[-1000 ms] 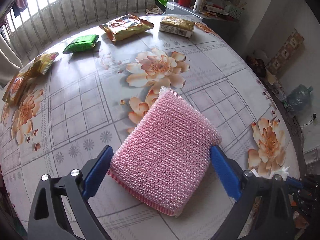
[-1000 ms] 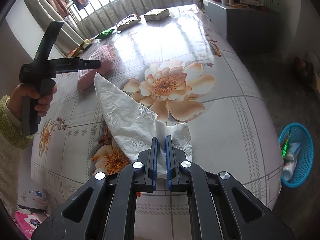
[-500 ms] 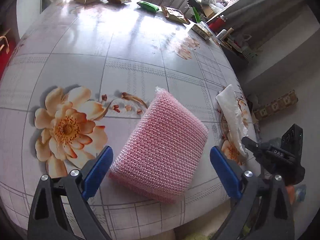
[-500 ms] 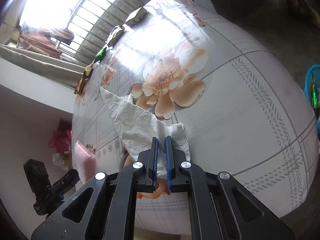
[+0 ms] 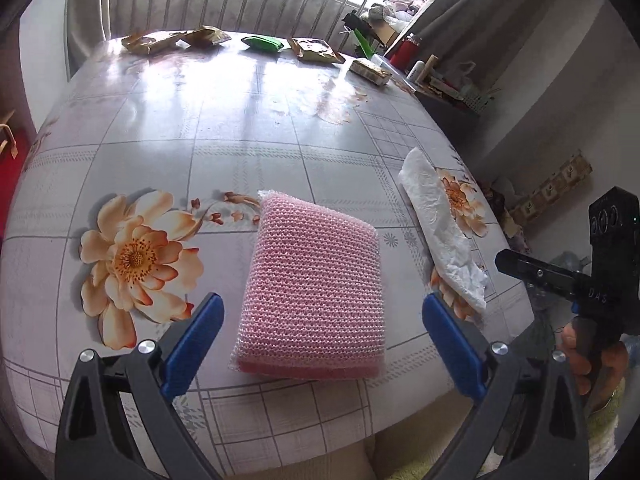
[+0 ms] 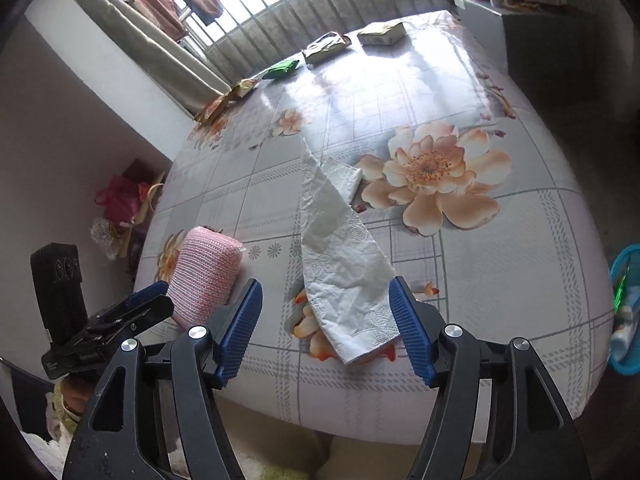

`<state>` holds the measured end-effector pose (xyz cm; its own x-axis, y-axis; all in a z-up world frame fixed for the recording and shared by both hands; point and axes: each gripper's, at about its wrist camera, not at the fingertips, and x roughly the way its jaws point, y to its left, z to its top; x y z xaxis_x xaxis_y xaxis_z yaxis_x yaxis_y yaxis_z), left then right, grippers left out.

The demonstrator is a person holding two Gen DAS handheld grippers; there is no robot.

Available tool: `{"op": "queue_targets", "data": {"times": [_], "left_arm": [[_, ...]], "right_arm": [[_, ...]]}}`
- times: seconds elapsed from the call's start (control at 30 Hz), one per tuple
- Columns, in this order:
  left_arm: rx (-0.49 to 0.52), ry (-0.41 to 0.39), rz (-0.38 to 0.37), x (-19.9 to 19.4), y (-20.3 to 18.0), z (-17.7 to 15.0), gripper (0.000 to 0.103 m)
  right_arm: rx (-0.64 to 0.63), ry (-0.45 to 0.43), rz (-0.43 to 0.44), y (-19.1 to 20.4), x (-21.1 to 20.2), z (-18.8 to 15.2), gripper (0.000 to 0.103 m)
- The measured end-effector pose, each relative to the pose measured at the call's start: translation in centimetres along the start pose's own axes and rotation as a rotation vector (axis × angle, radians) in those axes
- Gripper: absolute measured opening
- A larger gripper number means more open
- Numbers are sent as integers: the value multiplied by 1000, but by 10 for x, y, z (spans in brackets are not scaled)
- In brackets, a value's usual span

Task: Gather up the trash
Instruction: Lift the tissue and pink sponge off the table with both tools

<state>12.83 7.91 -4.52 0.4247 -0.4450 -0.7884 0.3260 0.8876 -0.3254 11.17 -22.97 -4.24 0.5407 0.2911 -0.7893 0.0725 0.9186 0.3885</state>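
A crumpled white paper towel point(image 6: 340, 256) lies on the floral tablecloth near the table's front edge; it also shows in the left wrist view point(image 5: 444, 232). My right gripper point(image 6: 326, 328) is open around its near end, not touching it. A pink knitted sponge point(image 5: 316, 292) lies flat near the front edge, also visible in the right wrist view point(image 6: 204, 272). My left gripper point(image 5: 320, 340) is open with its jaws on either side of the sponge's near end, apart from it. Several snack wrappers point(image 5: 312, 50) lie along the far edge.
The table point(image 5: 240, 128) ends just below both grippers. A blue waste basket point(image 6: 626, 312) with rubbish stands on the floor at right. A window railing point(image 5: 224, 4) runs behind the table; a cluttered shelf point(image 5: 440, 80) stands at the far right.
My right gripper has opened and let go of the paper towel, which now lies on the table. Both grippers have pulled back toward the front edge.
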Motion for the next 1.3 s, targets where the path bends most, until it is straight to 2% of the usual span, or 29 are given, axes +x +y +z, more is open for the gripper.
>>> {"op": "queue_targets", "data": {"times": [0.1, 0.27, 0.33, 0.6, 0.77, 0.97, 1.03, 1.13, 1.3], "left_arm": [[55, 3, 17, 8, -8, 0, 97], [147, -3, 136, 23, -19, 2, 97], [183, 0, 189, 31, -21, 3, 97], [183, 39, 236, 49, -18, 2, 97], [181, 30, 247, 49, -20, 1, 97], [204, 19, 261, 46, -30, -5, 82], [203, 19, 259, 46, -32, -6, 81], [211, 13, 259, 46, -35, -7, 81], [223, -6, 271, 43, -39, -9, 80]], "right_arm": [[-118, 9, -101, 18, 19, 1, 64], [-214, 10, -216, 29, 44, -3, 64], [-224, 7, -234, 30, 47, -3, 63], [-225, -16, -274, 27, 51, 4, 57], [-234, -22, -309, 29, 54, 6, 47], [-220, -21, -325, 28, 51, 3, 34], [-208, -16, -323, 27, 49, 3, 21], [-176, -12, -313, 23, 47, 3, 9], [-117, -12, -272, 14, 42, 5, 4]]}}
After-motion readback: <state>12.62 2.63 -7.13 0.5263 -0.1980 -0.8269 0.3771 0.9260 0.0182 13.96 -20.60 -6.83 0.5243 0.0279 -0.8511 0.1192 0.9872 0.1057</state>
